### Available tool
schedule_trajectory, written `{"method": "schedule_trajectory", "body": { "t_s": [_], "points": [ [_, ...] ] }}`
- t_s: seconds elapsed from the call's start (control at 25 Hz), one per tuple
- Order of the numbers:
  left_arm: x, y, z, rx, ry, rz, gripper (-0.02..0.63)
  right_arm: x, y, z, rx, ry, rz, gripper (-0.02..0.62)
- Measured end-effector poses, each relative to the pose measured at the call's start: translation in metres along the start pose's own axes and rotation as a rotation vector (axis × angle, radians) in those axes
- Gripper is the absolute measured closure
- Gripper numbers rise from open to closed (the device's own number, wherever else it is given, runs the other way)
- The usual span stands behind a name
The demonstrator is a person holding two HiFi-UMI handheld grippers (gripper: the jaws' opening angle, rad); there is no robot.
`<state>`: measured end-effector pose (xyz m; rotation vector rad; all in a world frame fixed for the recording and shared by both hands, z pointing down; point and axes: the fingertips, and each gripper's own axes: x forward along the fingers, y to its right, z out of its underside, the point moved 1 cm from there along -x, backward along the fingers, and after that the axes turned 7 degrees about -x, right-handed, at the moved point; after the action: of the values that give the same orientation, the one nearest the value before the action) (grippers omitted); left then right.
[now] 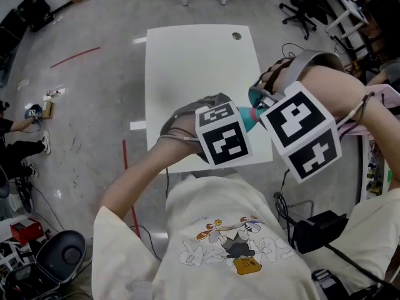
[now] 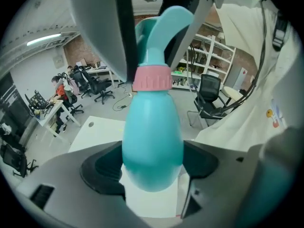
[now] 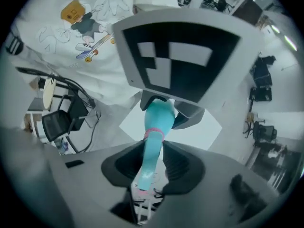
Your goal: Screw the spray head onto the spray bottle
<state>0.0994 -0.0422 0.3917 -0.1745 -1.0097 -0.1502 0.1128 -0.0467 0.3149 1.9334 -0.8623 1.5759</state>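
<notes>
My left gripper [image 2: 152, 167] is shut on the rounded body of the teal spray bottle [image 2: 152, 141], which points away from it. A pink collar [image 2: 152, 79] sits at the bottle's neck, with the teal spray head [image 2: 165, 25] above it. My right gripper [image 3: 153, 163] is shut on the spray head [image 3: 150, 158], with the pink collar [image 3: 154, 134] and bottle [image 3: 159, 115] beyond its jaws. In the head view the two marker cubes [image 1: 223, 136] [image 1: 301, 130] hide most of the bottle [image 1: 248, 119], which is held in the air over the table's near edge.
A white table [image 1: 187, 61] with a cable hole [image 1: 236, 36] stands below the grippers. Office chairs [image 1: 300, 5] are at the back right. A black box [image 1: 319, 227] and cables lie on the floor at right. A person [image 1: 15, 136] sits at far left.
</notes>
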Motion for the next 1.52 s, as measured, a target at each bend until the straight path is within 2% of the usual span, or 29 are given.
{"method": "schedule_trajectory", "body": {
  "t_s": [0.04,0.12,0.28,0.44,0.56,0.64,0.88,1.0,1.12,1.2,1.32,1.44,1.52],
  "points": [
    [0.002,-0.002,0.001,0.000,-0.002,-0.037,0.235,0.004,-0.001,0.000,0.065,0.012,-0.028,0.471],
    [0.007,-0.009,0.003,-0.001,-0.001,-0.136,0.235,0.009,-0.003,0.001,0.264,0.077,-0.086,0.471],
    [0.015,-0.024,0.003,-0.022,0.014,-0.329,0.235,0.020,-0.002,0.006,0.673,0.263,-0.173,0.471],
    [0.020,-0.033,0.005,-0.084,0.044,-0.459,0.235,0.027,0.001,0.005,1.007,0.481,-0.282,0.471],
    [0.014,-0.046,0.010,-0.124,0.077,-0.527,0.235,0.025,0.016,0.008,1.243,0.593,-0.291,0.470],
    [0.006,-0.055,0.012,-0.148,0.112,-0.539,0.235,0.023,0.027,0.010,1.311,0.621,-0.269,0.469],
    [-0.003,-0.071,0.013,-0.166,0.173,-0.528,0.235,0.008,0.036,0.020,1.239,0.614,-0.194,0.420],
    [-0.003,-0.075,0.015,-0.175,0.195,-0.505,0.235,-0.014,0.036,0.028,1.211,0.690,-0.185,0.419],
    [-0.003,-0.079,0.018,-0.158,0.208,-0.449,0.235,-0.048,0.041,0.035,1.114,0.767,-0.125,0.419],
    [-0.006,-0.077,0.019,-0.129,0.224,-0.383,0.235,-0.071,0.051,0.039,0.976,0.792,-0.023,0.419],
    [-0.011,-0.062,0.021,-0.056,0.253,-0.230,0.235,-0.089,0.055,0.041,0.673,0.752,0.140,0.419],
    [-0.015,-0.033,0.030,0.089,0.282,-0.034,0.235,-0.078,0.041,0.024,0.448,0.664,0.177,0.419],
    [-0.014,-0.011,0.043,0.191,0.298,0.114,0.235,-0.066,0.037,-0.002,0.328,0.664,0.189,0.419]
  ]
}}
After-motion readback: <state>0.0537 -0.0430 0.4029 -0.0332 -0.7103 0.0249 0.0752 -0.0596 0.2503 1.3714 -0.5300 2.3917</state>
